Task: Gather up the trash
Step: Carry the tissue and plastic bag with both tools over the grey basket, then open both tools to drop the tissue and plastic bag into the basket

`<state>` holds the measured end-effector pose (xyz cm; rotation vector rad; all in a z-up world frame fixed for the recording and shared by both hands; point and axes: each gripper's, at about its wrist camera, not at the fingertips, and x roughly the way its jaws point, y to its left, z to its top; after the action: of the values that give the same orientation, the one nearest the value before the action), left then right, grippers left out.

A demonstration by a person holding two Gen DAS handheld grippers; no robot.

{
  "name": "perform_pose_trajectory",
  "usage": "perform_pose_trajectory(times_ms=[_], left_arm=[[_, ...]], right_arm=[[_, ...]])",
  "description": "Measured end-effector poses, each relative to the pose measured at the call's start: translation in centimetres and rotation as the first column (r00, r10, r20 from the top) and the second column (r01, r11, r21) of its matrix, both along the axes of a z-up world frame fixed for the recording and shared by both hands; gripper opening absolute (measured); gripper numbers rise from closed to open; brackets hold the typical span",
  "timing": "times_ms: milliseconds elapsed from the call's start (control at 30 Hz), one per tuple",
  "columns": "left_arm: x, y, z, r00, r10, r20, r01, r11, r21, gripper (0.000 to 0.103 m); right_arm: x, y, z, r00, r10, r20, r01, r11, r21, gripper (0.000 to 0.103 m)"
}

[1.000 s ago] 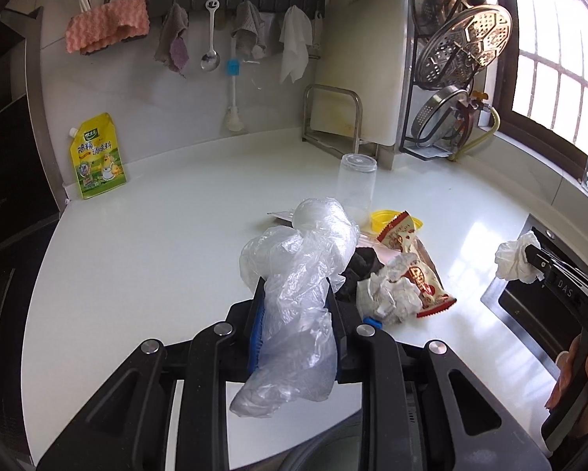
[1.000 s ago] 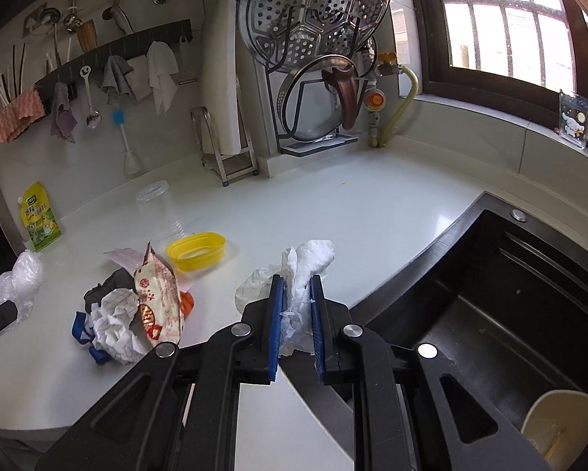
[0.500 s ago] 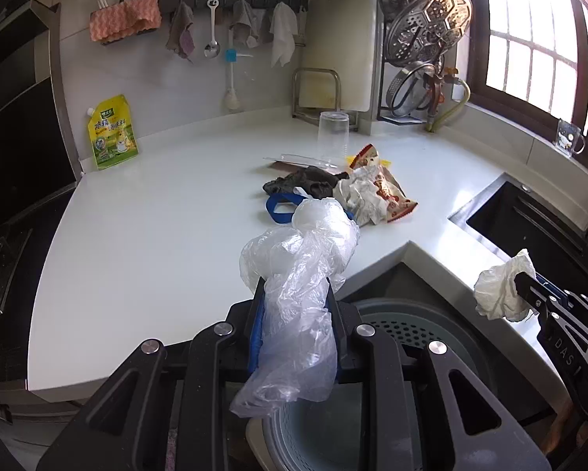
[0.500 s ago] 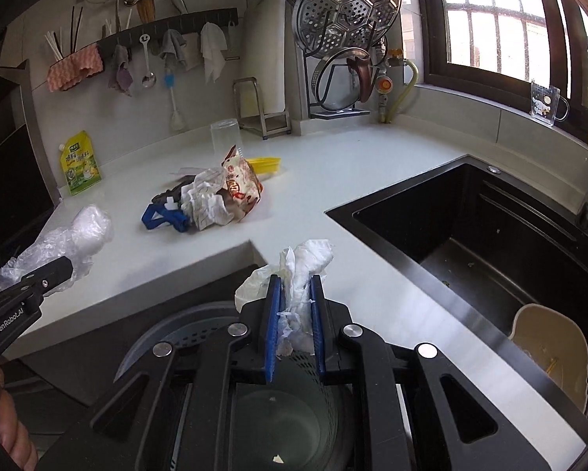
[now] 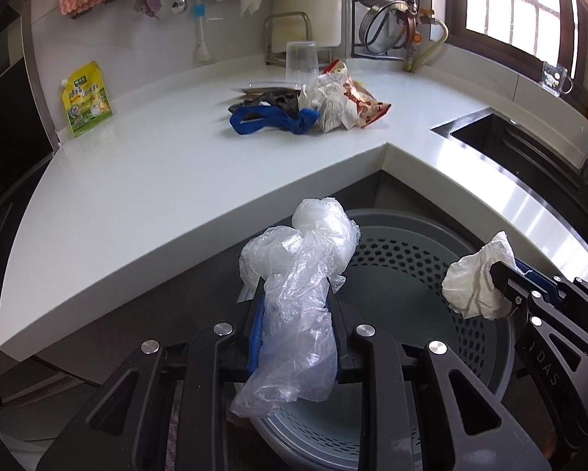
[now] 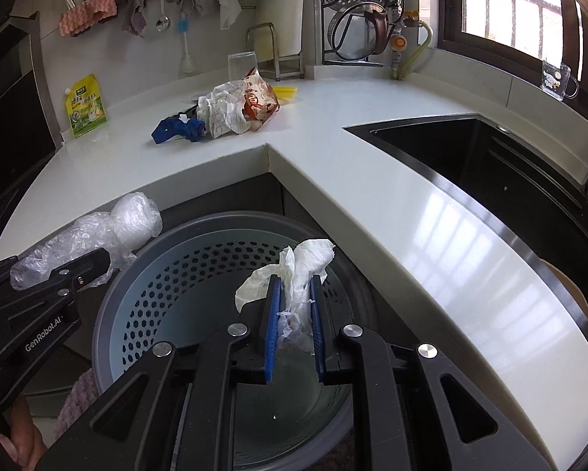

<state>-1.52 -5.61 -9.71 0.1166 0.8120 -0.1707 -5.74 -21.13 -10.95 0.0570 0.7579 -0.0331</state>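
Both claws have come off the counter [image 5: 176,180] and now hang over the perforated bin [image 6: 168,274] below them, so the drop looks next. Bin looks nearly empty. Left claw [image 5: 295,329] pinches the clear plastic bag [image 5: 297,274]; right claw [image 6: 294,310] pinches the white tissue [image 6: 297,271]. Remaining trash pile [image 5: 317,110] sits on the counter, well ahead of both claws.

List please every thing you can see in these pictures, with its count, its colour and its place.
plastic bag: 1, clear, in left gripper
tissue: 1, white, in right gripper
bin: 1, grey, perforated, below counter corner
trash pile: 1, mixed colours, on counter
blue band: 1, blue, beside pile
cup: 1, clear, behind pile
pouch: 1, yellow-green, against wall
counter: 1, white
sink: 1, black, right
left gripper: 1, black, over bin
right gripper: 1, black, over bin
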Motion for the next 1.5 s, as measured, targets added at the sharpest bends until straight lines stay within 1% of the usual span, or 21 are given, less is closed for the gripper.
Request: perform_pose_trajectory(times_ms=[133,333,433,633,667,700,733,767,800,833,867,1100,1333,1500], left_arm=[[0.1,0.1,-0.8,1.0,-0.003,-0.027,0.003,1.0,-0.01,0.025],[0.4,0.1,-1.3,0.999,-0.003,-0.05,0.002,1.0,-0.019,0.025],[0.5,0.1,-1.5,0.998,-0.006,-0.062,0.005,1.0,-0.02,0.028],[0.7,0.1,-1.9,0.997,-0.011,-0.082,0.008,1.0,-0.029,0.028],[0.7,0.1,-1.9,0.996,-0.011,-0.086,0.008,0.999,-0.031,0.03],[0.7,0.1,-1.9,0.996,-0.01,-0.088,0.007,0.999,-0.031,0.031],[0.7,0.1,-1.9,0.996,-0.01,-0.088,0.007,1.0,-0.031,0.036],[0.7,0.1,-1.9,0.996,-0.009,-0.087,0.006,1.0,-0.03,0.039],[0.7,0.1,-1.9,0.996,-0.007,-0.085,0.005,1.0,-0.029,0.047],[0.7,0.1,-1.9,0.997,-0.004,-0.08,0.002,1.0,-0.025,0.054],[0.6,0.1,-1.8,0.997,-0.003,-0.075,0.002,1.0,-0.023,0.055],[0.6,0.2,-1.8,0.998,0.002,-0.069,-0.003,1.0,-0.016,0.056],[0.6,0.7,-1.4,0.998,0.019,-0.055,-0.02,1.0,-0.018,0.06],[0.6,0.9,-1.2,0.999,0.03,-0.045,-0.031,0.999,-0.024,0.062]], right_arm=[[0.1,0.5,-0.4,1.0,0.013,-0.009,-0.013,1.0,0.001,0.013],[0.5,0.7,-0.8,0.999,0.019,-0.027,-0.019,1.0,0.0,0.013],[0.6,0.6,-1.1,0.999,0.021,-0.033,-0.021,1.0,0.006,0.013],[0.7,0.2,-1.3,0.999,0.023,-0.034,-0.022,1.0,0.017,0.018],[0.7,0.1,-1.3,0.999,0.023,-0.034,-0.022,1.0,0.018,0.021],[0.6,0.1,-1.3,0.999,0.021,-0.032,-0.021,1.0,0.017,0.027],[0.6,0.1,-1.2,0.999,0.019,-0.028,-0.019,1.0,0.015,0.03],[0.5,0.0,-1.1,1.0,0.017,-0.022,-0.017,1.0,0.014,0.037],[0.4,0.0,-1.0,1.0,0.015,-0.016,-0.015,1.0,0.013,0.041],[0.3,-0.1,-0.9,1.0,0.013,-0.009,-0.013,1.0,0.012,0.042],[0.3,-0.1,-0.9,1.0,0.012,-0.006,-0.012,1.0,0.013,0.043],[0.2,-0.5,-1.0,1.0,0.008,-0.009,-0.008,1.0,0.026,0.043],[0.1,-0.5,-0.9,1.0,0.007,-0.002,-0.007,0.999,0.032,0.046],[-0.2,-0.5,-0.6,1.0,-0.002,0.019,0.002,1.0,0.027,0.052]])
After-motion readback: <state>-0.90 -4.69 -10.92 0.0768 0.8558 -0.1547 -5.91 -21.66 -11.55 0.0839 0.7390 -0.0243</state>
